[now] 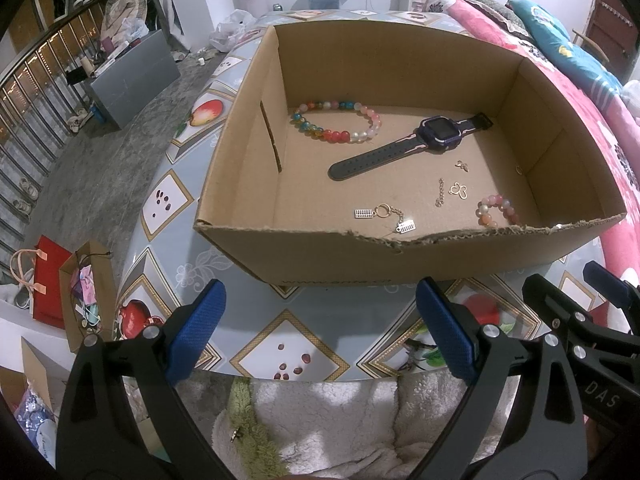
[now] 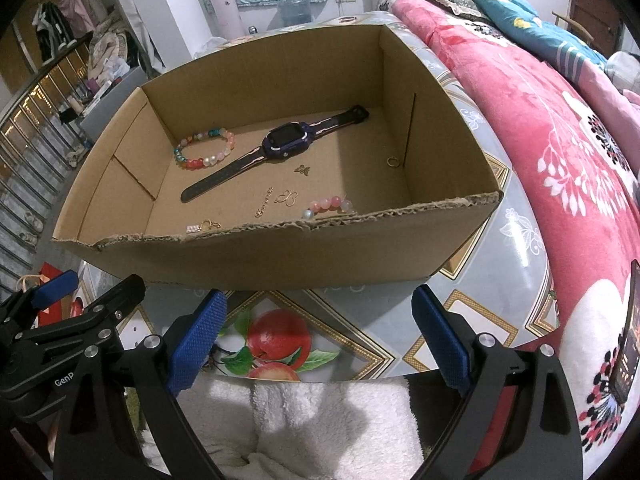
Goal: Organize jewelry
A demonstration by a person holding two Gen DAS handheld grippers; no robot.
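An open cardboard box [image 1: 328, 256] [image 2: 260, 252] stands on the table and holds the jewelry. Inside lie a multicoloured bead bracelet [image 1: 338, 121] [image 2: 206, 152], a dark watch [image 1: 412, 144] [image 2: 276, 150], a small pink bead bracelet [image 1: 494, 210] [image 2: 330, 205], gold butterfly charms [image 1: 459, 190] [image 2: 286, 198], a short chain [image 1: 440, 192] [image 2: 265, 202], a keyring with tags [image 1: 384, 216] [image 2: 204, 226] and a gold ring [image 1: 519, 169] [image 2: 392, 162]. My left gripper [image 1: 320, 328] and my right gripper [image 2: 318, 328] are both open and empty, in front of the box's near wall.
The table [image 1: 288, 344] [image 2: 500, 280] has a fruit-pattern cover. A pink floral blanket [image 2: 560, 140] lies to the right with a phone [image 2: 628, 340] on it. White fleece [image 1: 320, 420] lies below the grippers. Bags [image 1: 68, 288] stand on the floor at left.
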